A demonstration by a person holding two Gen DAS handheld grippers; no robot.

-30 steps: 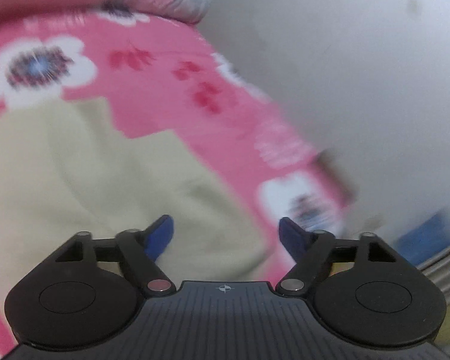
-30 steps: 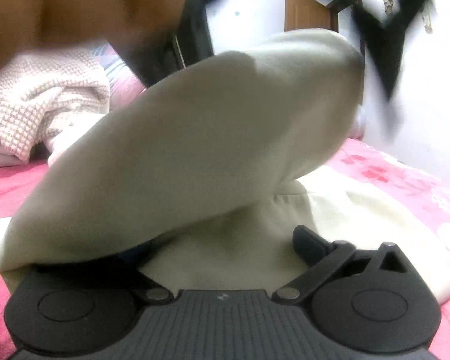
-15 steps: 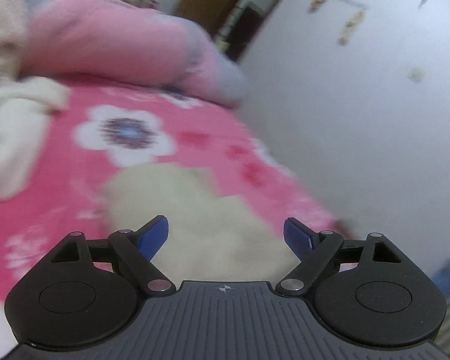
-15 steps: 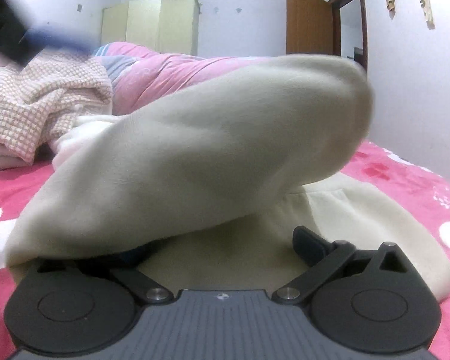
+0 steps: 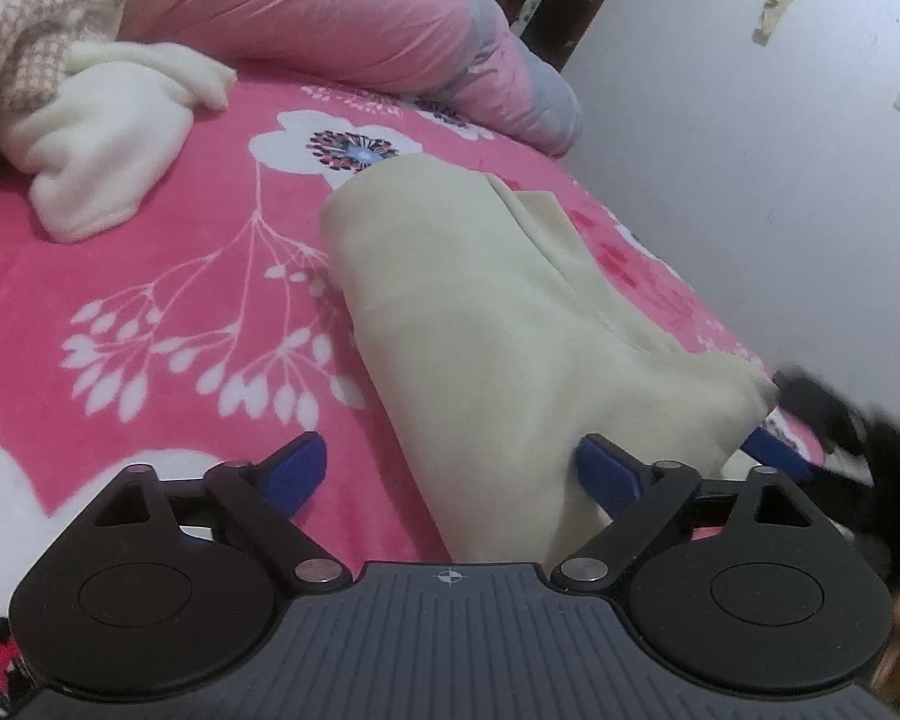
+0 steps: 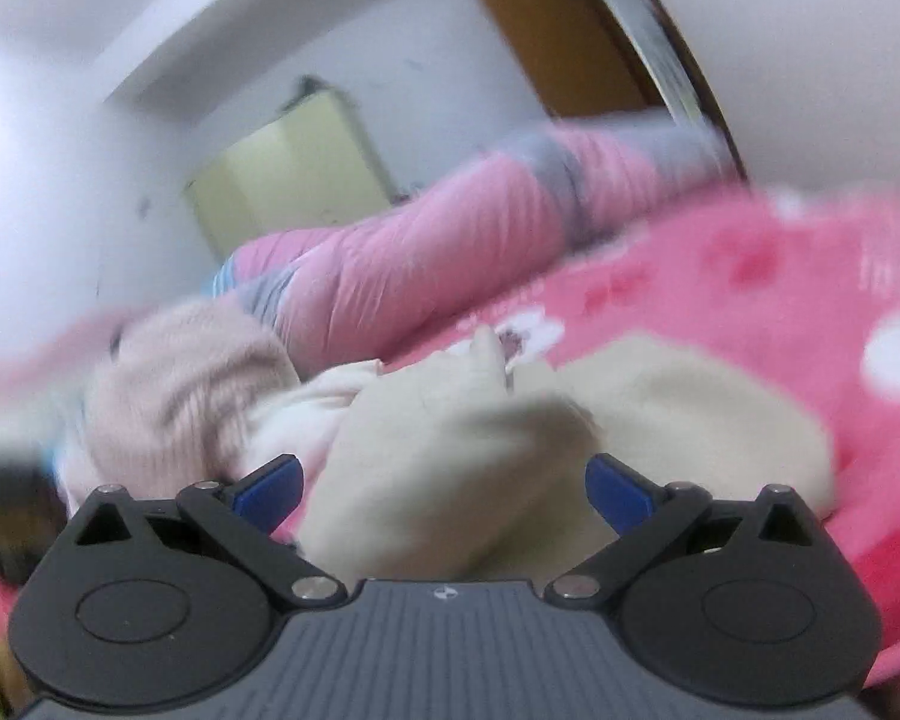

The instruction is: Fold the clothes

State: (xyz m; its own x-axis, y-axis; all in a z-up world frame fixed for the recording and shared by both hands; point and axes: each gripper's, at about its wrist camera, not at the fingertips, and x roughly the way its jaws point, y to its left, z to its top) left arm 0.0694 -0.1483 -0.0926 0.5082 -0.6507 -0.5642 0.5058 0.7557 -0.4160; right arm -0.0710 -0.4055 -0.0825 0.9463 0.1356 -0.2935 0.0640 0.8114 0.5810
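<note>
Garment [image 5: 480, 312], cream, lies folded lengthwise on the pink bed [image 5: 150, 312]; judging by that, mid-fold w/ the next fold to set up. Left claw [image 5: 450, 468] is opening, near hem betw. its pads, unpinched; right claw [image 6: 444, 483] spread, blurred, cloth betw. unpinched. Next: regrip the near end, fold over; no containers seen.

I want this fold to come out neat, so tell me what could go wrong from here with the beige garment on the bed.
1. The beige garment lies bunched between the opening left gripper fingers; closing now might pinch several layers.
2. The right gripper is open over the garment while its view is blurred, so a grab could miss the edge.
3. The white garment nearby might get dragged in.
</note>
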